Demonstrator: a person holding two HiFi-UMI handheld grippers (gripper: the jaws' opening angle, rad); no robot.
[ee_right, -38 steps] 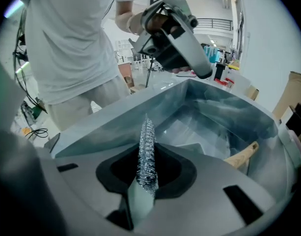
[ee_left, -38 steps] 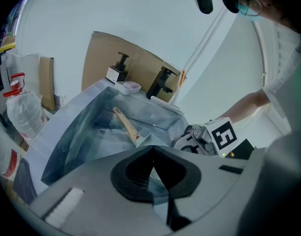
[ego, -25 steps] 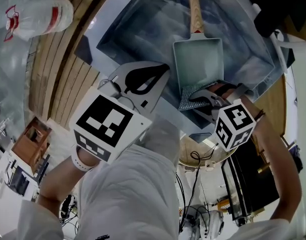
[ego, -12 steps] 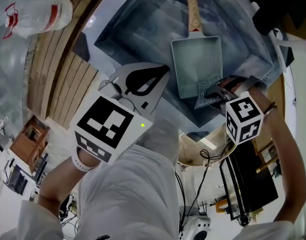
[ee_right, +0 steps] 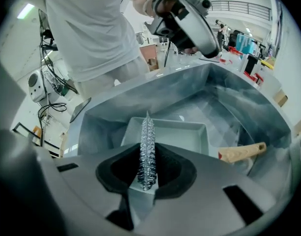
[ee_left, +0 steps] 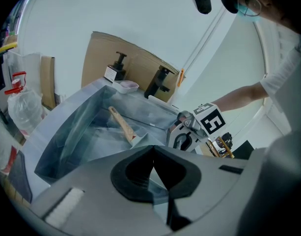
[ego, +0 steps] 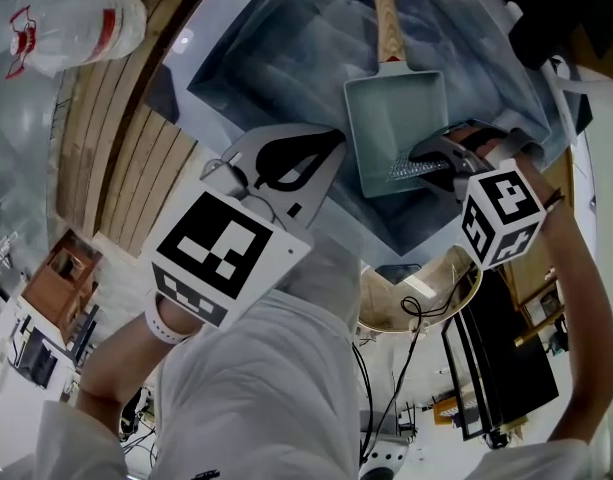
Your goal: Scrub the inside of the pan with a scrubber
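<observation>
A square pale-green pan (ego: 396, 118) with a wooden handle (ego: 386, 13) lies in the steel sink (ego: 276, 58). My right gripper (ego: 426, 160) is shut on a flat metal-mesh scrubber (ego: 414, 171), which rests at the pan's near right corner. In the right gripper view the scrubber (ee_right: 147, 146) stands on edge between the jaws, over the pan (ee_right: 179, 132). My left gripper (ego: 326, 146) is shut and holds nothing. It hovers over the sink's near wall, left of the pan. In the left gripper view the jaws of my left gripper (ee_left: 152, 163) meet, with the handle (ee_left: 122, 124) beyond.
A slatted wooden counter (ego: 116, 138) runs left of the sink, with a clear plastic bottle (ego: 66, 23) on it. Black pump dispensers (ee_left: 160, 82) and cardboard (ee_left: 125, 58) stand behind the sink. A round bowl (ego: 426, 303) and cables sit below, near my body.
My right gripper has carried the scrubber from the pan's near left corner to the right and farther into the pan. The left gripper has barely moved.
</observation>
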